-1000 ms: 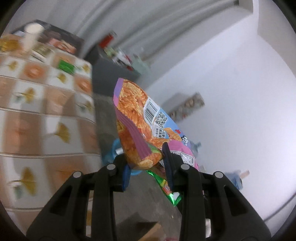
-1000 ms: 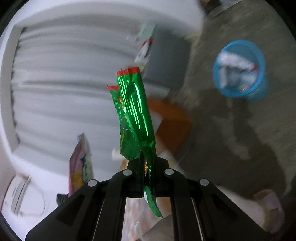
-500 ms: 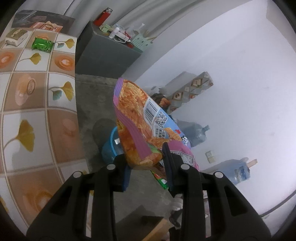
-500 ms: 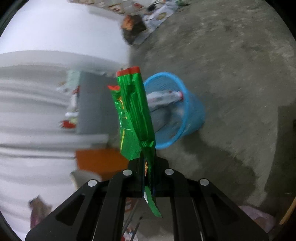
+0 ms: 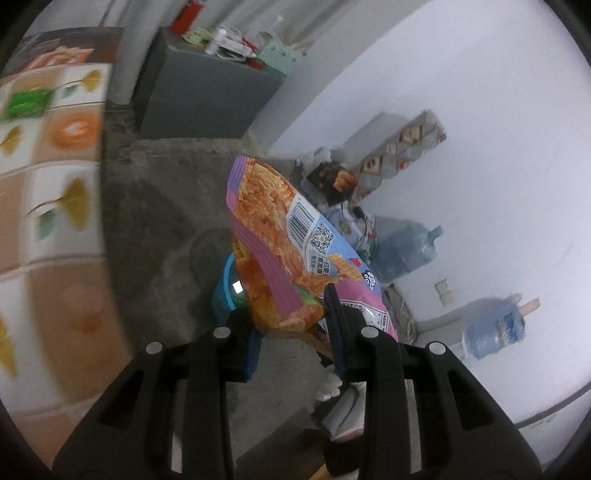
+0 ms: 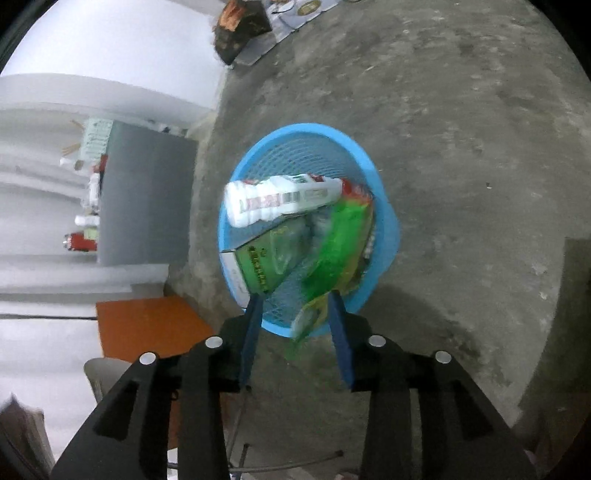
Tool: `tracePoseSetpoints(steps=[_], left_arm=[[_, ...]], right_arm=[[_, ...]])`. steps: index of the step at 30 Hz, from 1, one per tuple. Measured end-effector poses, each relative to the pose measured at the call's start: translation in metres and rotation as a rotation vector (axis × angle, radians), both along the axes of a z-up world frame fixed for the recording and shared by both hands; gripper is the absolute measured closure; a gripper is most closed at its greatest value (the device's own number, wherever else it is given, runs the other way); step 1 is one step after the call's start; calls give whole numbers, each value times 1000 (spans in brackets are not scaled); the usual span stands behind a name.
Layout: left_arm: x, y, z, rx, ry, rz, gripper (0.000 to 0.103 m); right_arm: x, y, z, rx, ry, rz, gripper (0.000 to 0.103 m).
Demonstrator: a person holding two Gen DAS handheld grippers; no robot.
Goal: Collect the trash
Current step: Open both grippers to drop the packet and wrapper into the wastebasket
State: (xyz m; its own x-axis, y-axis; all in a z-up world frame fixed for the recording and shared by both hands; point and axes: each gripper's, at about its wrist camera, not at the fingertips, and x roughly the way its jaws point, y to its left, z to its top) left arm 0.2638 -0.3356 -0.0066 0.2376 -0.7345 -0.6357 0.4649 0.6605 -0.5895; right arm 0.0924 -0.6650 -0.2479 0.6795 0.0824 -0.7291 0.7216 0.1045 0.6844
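While right tongs (image 6: 295, 317) have just opened, green wrapper (image 6: 332, 254) (blurred) between them, over basket (image 6: 384, 206)

Bare grey concrete floor (image 6: 461, 155), rough and blotchy, with a darker patch just beside the round blue plastic mesh basket (image 6: 384, 236) that stands on it. Behind the basket a tall grey cabinet (image 6: 147, 199) sits on the concrete against the white wall. Along the wall's foot, a dark box with orange print (image 6: 236, 33) rests on flat printed sheets (image 6: 295, 14). Over in the left view, two pale blue water jugs (image 5: 406, 251) on the floor by the wall, well apart. At the left edge, a table under a tiled leaf-pattern cloth (image 5: 55, 206); a small green packet (image 5: 26, 103) lies on it.
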Motion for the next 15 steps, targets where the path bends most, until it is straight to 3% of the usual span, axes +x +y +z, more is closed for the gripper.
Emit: tracePoseSetpoints(steps=[2,6,13,15], left_arm=[[9,-23,-8,23,21,-17,74],[34,-74,-43,73,142,-26,74],[50,-126,-133,90,541,77,74],[47,-134,-156,100,614,111,74]], right_arm=[[-5,-5,-4,27,-65,-9,64],[-32,-10,-4,41,-140,-61,64],[-88,-9,-14,84,-145,-132,64],[-104,-9,-20,100,-139,-154,64]])
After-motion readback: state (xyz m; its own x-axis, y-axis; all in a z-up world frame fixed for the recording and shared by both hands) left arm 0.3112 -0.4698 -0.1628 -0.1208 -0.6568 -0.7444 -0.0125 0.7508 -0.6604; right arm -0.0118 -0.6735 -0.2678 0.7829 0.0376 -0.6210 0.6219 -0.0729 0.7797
